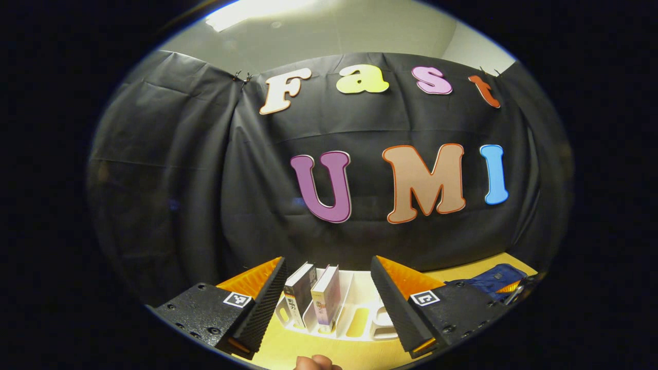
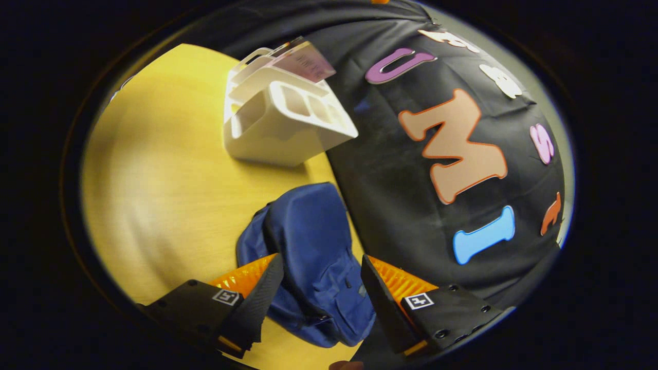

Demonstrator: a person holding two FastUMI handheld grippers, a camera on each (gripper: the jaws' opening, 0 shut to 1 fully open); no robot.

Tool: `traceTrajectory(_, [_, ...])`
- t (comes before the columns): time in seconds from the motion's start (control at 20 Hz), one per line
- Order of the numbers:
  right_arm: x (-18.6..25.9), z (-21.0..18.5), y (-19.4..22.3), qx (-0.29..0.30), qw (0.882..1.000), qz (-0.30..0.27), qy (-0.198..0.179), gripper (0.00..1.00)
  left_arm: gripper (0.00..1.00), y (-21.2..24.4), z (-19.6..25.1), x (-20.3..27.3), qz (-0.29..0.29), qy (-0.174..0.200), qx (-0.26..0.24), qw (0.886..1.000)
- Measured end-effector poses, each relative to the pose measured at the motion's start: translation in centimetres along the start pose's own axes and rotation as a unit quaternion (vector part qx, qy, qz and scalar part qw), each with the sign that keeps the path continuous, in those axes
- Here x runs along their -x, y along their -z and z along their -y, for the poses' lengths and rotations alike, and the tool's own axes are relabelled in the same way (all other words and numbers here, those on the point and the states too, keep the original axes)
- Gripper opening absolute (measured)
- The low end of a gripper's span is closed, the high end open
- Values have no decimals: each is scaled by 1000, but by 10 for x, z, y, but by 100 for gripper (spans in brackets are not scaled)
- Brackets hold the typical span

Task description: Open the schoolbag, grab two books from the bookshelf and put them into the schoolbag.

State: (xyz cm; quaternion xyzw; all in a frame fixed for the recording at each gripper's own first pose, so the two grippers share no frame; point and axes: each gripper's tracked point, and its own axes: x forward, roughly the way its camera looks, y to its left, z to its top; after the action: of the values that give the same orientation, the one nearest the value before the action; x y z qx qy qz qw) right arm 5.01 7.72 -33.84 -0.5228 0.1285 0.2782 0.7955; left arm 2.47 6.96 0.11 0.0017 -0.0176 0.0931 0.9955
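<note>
In the left gripper view, two books [image 1: 313, 300] stand upright in a white slotted bookshelf [image 1: 360, 321] on the yellow table. My left gripper [image 1: 329, 303] is open, its fingers spread wide either side of the books and short of them. The blue schoolbag [image 1: 491, 280] lies to the right. In the right gripper view, the blue schoolbag [image 2: 313, 257] lies flat against the black wall, its pocket facing up. My right gripper [image 2: 321, 298] hovers open just above the bag's near end. The white bookshelf [image 2: 280, 118] stands farther off, with a book's [image 2: 303, 61] top edge showing.
The yellow table [image 2: 164, 180] stretches bare to the left of the bag and shelf. The black cloth wall [image 1: 205, 180] stands right behind the shelf and the bag. A fingertip [image 1: 316, 363] shows at the bottom edge of the left gripper view.
</note>
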Motion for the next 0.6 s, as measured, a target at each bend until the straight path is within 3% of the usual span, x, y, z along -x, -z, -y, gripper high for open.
traceTrajectory(0.15, [-24, -13, 14, 36, 999, -23, -3, 99, 96, 2, -11, 0, -2, -16, 1, 1000])
traceTrajectory(0.2, [-28, -19, 19, 46, 998, -30, -6, 91, 96, 4, -16, 0, -5, -22, 1, 1000])
traceTrajectory(0.25, [-33, -21, 19, 54, 998, -33, -6, 89, 96, 7, -20, 2, -7, -28, 1, 1000])
traceTrajectory(0.6, [-61, -18, 4, 93, 996, -14, 0, 87, 98, 17, -45, 5, -21, -61, 4, 998])
